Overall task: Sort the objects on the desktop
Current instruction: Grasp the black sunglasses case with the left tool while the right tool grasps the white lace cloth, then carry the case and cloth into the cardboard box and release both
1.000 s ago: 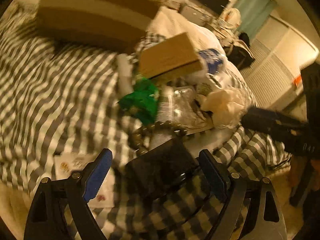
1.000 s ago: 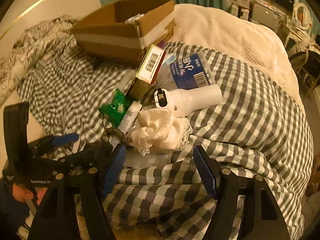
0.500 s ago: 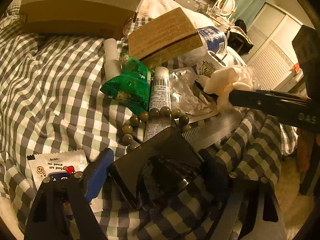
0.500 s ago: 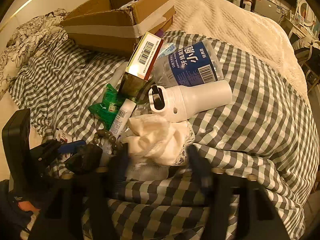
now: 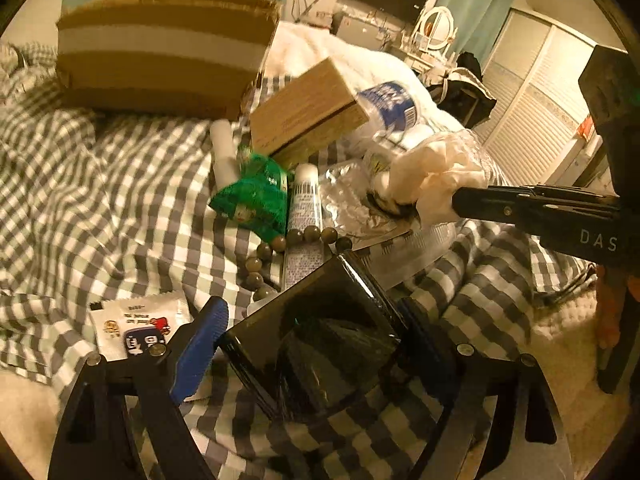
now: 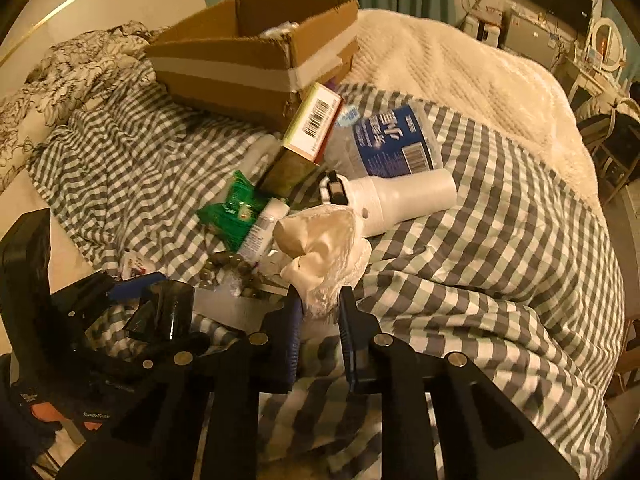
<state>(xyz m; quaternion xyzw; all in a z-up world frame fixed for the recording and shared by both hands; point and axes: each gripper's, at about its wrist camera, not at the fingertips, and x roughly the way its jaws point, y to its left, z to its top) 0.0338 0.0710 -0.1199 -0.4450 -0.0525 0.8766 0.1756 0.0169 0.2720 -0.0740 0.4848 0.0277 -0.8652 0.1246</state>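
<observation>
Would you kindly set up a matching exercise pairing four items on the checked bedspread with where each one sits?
Things:
1. cream lace fabric scrunchie
2. glossy black box
3. green snack packet
4. open brown cardboard box

Places:
A. at the far end of the pile
B. between the left gripper's wide-set fingers
C. between the right gripper's closing jaws
D. beside the white tube

Pairs: 1-C, 2-B, 3-D, 4-A

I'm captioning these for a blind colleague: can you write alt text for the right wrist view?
The right tool is closing its jaws on a cream lace-trimmed fabric bundle lying in a pile of clutter on a grey checked bedspread. Behind it lie a white bottle, a green packet and an open cardboard box; the left tool straddles a black box at lower left.
</observation>
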